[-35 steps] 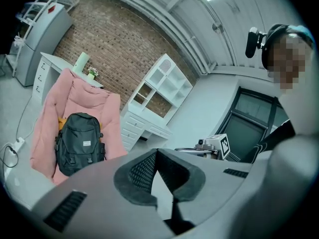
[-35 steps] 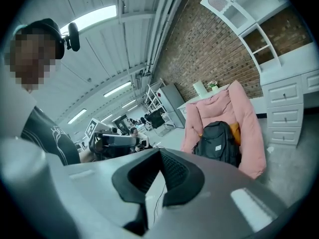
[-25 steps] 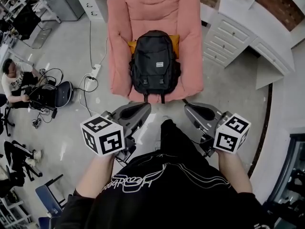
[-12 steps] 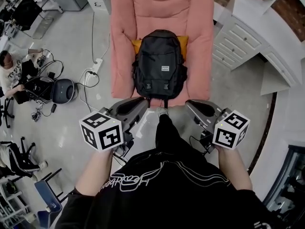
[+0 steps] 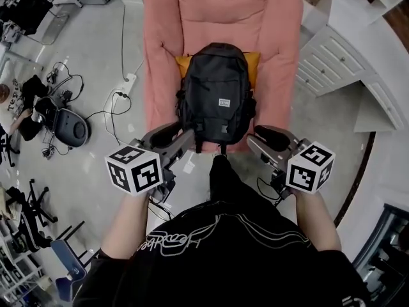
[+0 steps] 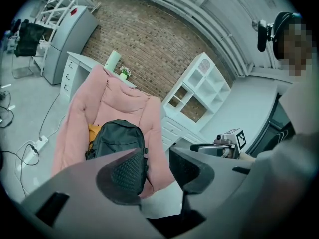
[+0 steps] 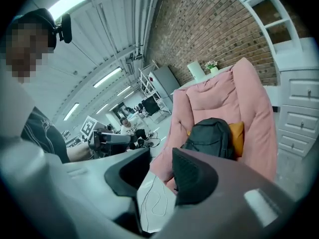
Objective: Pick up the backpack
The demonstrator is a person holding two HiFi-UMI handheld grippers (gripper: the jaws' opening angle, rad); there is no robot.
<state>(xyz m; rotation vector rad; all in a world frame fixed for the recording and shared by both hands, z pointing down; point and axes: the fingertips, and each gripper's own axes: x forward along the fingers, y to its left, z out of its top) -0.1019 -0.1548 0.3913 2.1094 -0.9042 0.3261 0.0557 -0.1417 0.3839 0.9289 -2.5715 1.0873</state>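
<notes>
1. Task's thing: the black backpack (image 5: 216, 98) stands on the seat of the pink armchair (image 5: 160, 56). It sits midway between the armchair's two arms and leans on the backrest. An orange cushion (image 5: 250, 62) is wedged behind it against that backrest.
2. Long axis: the backpack runs from the armchair's front edge up toward the backrest, top end farthest from the person. Its lower straps hang over the front edge.
3. Left tool (image 5: 184, 135): jaws parted and opening, with nothing between them. Its own view shows only the armchair and backpack beyond the gap. It sits at the armchair's front edge, by the backpack's lower left corner.
4. Right tool (image 5: 257, 138): jaws parted and opening, likewise empty. It sits at the armchair's front edge, just off the backpack's lower right corner.
5. Governing relation: the backpack lies straight ahead of both tools, farther in over the seat, and between their two lines of approach. The tools flank its base about evenly. From the head view the left appears marginally nearer, its tip overlapping the bag's outline.
6. Assessment: neither tool is in contact with the backpack. The pickup has not begun.
</notes>
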